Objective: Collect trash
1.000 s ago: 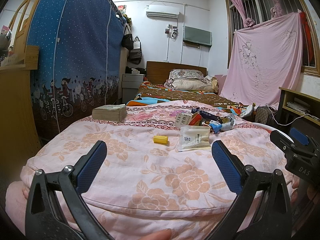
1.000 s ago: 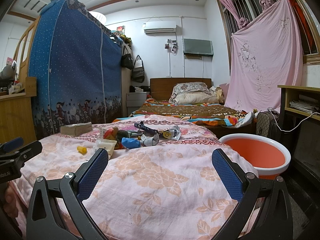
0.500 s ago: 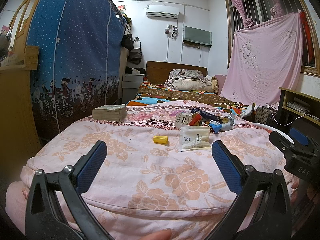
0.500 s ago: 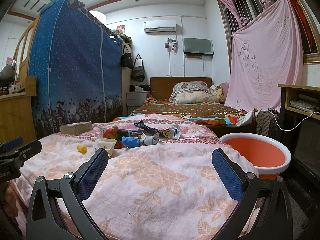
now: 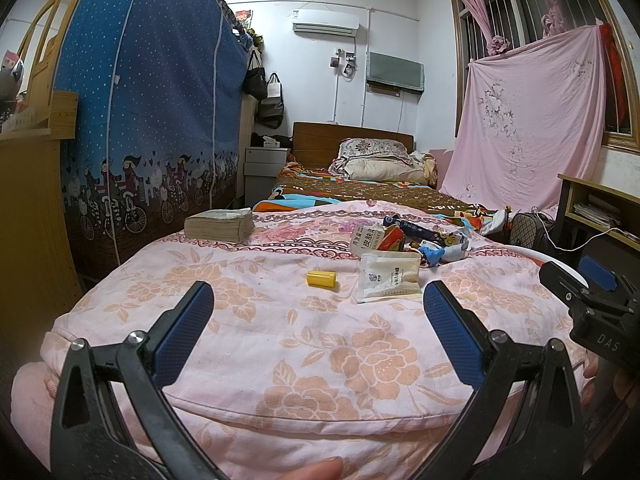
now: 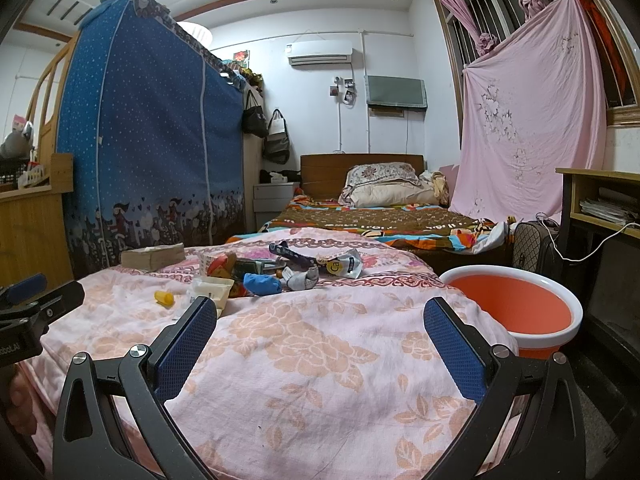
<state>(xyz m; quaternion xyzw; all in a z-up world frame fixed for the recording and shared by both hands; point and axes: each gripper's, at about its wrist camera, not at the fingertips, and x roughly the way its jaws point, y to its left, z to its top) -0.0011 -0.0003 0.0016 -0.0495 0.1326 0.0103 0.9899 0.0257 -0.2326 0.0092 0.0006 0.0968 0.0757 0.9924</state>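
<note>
Trash lies on a pink floral quilt: a small yellow cap, a white sachet, and a heap of coloured wrappers behind it. From the right wrist the same cap, sachet and wrappers lie far left of centre. My left gripper hovers open, short of the cap, holding nothing. My right gripper is open over bare quilt, empty. An orange bucket with a white rim stands right of the quilt.
A thick worn book rests at the quilt's far left. A blue fabric wardrobe rises on the left, a second bed lies behind, and a wooden shelf with a cable stands right. A fingertip shows at the bottom.
</note>
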